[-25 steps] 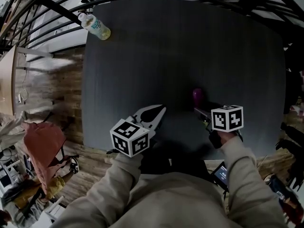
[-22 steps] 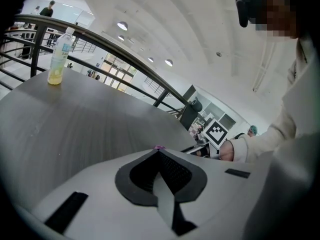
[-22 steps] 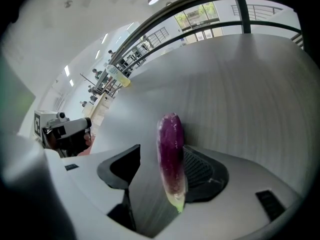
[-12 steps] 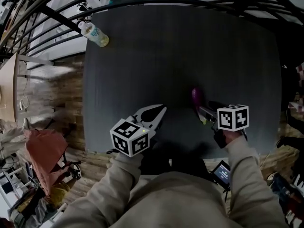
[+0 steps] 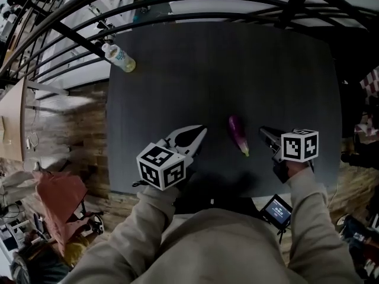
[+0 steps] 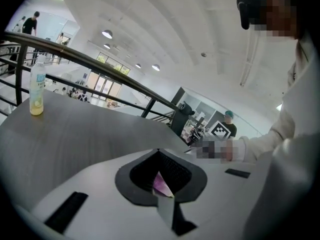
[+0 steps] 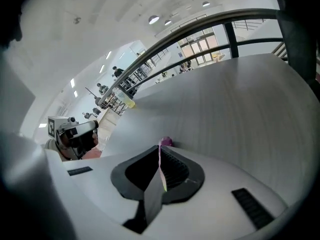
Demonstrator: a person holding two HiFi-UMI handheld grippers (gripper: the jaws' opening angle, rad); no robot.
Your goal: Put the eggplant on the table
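The eggplant [image 5: 238,134] lies on the dark table [image 5: 237,64], in the near part of it and a little to the right of the middle. It is purple, and its green stem end points to the near right. It lies flat on the table between my two grippers, and neither of them touches it.

My right gripper [image 5: 263,131] is just to the right of the eggplant, a little apart from it. Its fingers have just been closing, and in the right gripper view they stand together, with only a thin line between them. Nothing is held between them. Past the tips I see a small purple part of the eggplant resting on the table.

My left gripper [image 5: 202,131] is to the left of the eggplant, near the front edge of the table, and points to the far right. Its fingers are also together and hold nothing. In the left gripper view a bit of purple shows through the small opening behind the tips, which is the eggplant lying beyond them.

A plastic bottle [image 5: 120,58] with a yellow drink is at the far left corner of the table, well apart from the eggplant. A dark railing [image 5: 77,31] curves around the far side of the table.
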